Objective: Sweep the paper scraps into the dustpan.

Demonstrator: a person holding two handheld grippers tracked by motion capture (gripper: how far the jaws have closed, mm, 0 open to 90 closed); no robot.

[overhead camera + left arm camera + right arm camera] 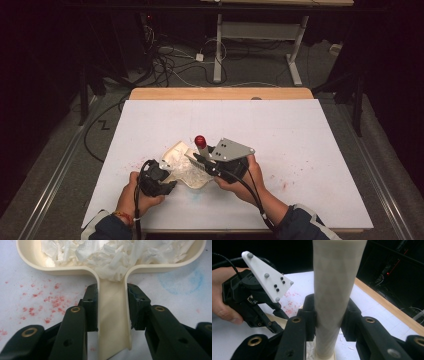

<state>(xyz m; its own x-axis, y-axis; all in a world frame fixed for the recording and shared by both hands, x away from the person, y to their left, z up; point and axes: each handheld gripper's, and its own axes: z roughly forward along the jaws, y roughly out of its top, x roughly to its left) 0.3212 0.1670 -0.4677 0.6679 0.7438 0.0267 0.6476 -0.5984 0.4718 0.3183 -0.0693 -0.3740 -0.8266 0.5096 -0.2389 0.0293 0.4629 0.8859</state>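
The left tool [111, 312] clamps the dustpan [112, 272] handle; the right tool [329, 320] clamps the brush handle [337, 290] upright just above the dustpan. Keeping the dustpan flat on the desk [300, 140] should stop the paper scraps [112, 255] spilling during sweeping.

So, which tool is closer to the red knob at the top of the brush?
The right. The right tool grips the brush handle just below the red knob; the left tool holds the dustpan handle, farther away.
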